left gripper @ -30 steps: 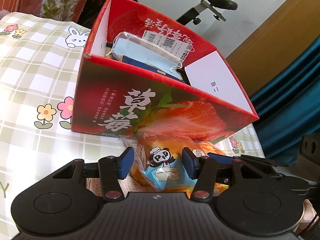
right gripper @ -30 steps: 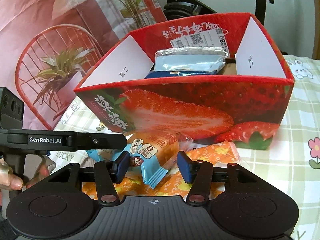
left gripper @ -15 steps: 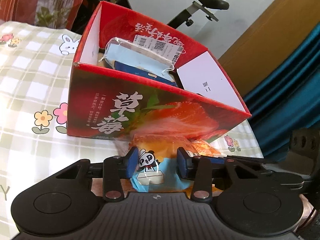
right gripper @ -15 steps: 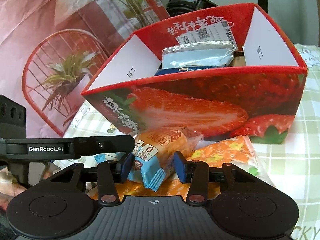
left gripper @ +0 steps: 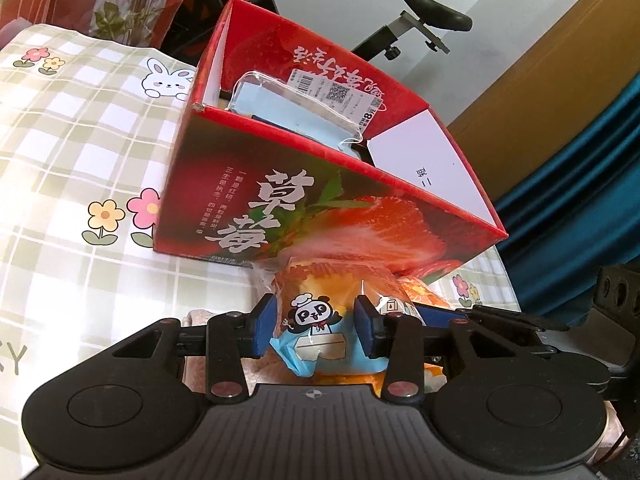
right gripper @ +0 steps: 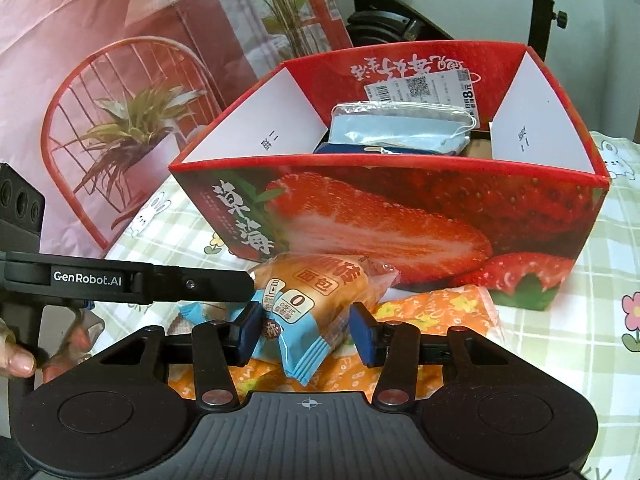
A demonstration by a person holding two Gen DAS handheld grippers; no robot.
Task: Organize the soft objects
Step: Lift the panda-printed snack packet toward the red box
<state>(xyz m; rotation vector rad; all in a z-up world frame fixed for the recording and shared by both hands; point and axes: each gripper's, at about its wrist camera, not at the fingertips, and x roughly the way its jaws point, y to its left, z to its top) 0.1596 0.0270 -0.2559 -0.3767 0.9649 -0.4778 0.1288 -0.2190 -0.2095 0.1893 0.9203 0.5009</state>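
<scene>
A packaged bread bun in an orange and blue wrapper with a panda point(left gripper: 320, 320) is held from both ends in front of the red strawberry box point(left gripper: 280, 216). My left gripper point(left gripper: 316, 326) is shut on its panda end. My right gripper point(right gripper: 306, 330) is shut on its other end point(right gripper: 316, 300), lifted off the table. The box point(right gripper: 400, 216) holds a bagged blue face mask point(right gripper: 400, 132) and a dark blue pack under it; the mask also shows in the left wrist view point(left gripper: 292, 112).
Orange patterned snack bags point(right gripper: 432, 312) lie on the checked tablecloth point(left gripper: 60, 152) under the bun, against the box front. An exercise bike point(left gripper: 420, 28) and a teal curtain point(left gripper: 580, 168) stand behind. The left gripper's arm point(right gripper: 120, 280) crosses the right view.
Both grippers closed further onto the bun and raised it slightly toward the box front; the box looks higher and nearer in both views.
</scene>
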